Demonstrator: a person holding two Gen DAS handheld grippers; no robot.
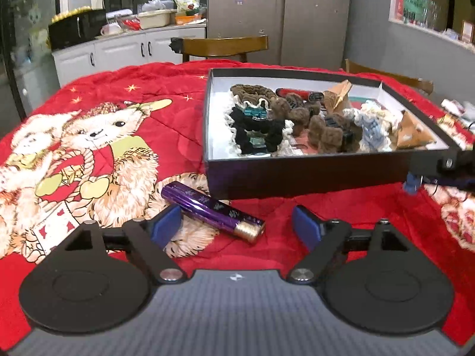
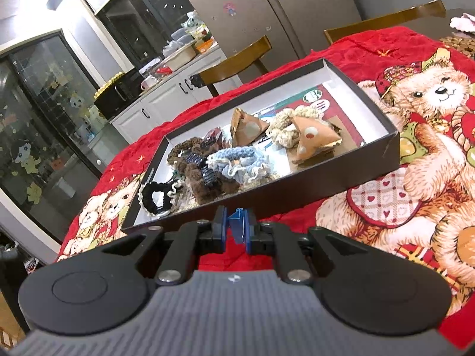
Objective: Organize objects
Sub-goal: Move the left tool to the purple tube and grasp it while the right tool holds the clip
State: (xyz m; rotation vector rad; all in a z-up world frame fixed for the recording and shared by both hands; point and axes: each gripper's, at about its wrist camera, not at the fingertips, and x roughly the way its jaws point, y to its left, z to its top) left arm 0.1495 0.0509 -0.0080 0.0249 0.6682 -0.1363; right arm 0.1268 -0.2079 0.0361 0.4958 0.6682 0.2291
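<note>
Purple tube (image 1: 212, 210) – flat, gold cap bottom-right

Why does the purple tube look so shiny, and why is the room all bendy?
Left wrist view: room light glints off the foil-like purple tube; the fisheye lens bows the black box. Right wrist view: bright glare top left, and everything looks tilted.

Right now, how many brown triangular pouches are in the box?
2: one brown triangular pouch mid-box, the other beside it toward the box's right end. More may be hidden.
</note>
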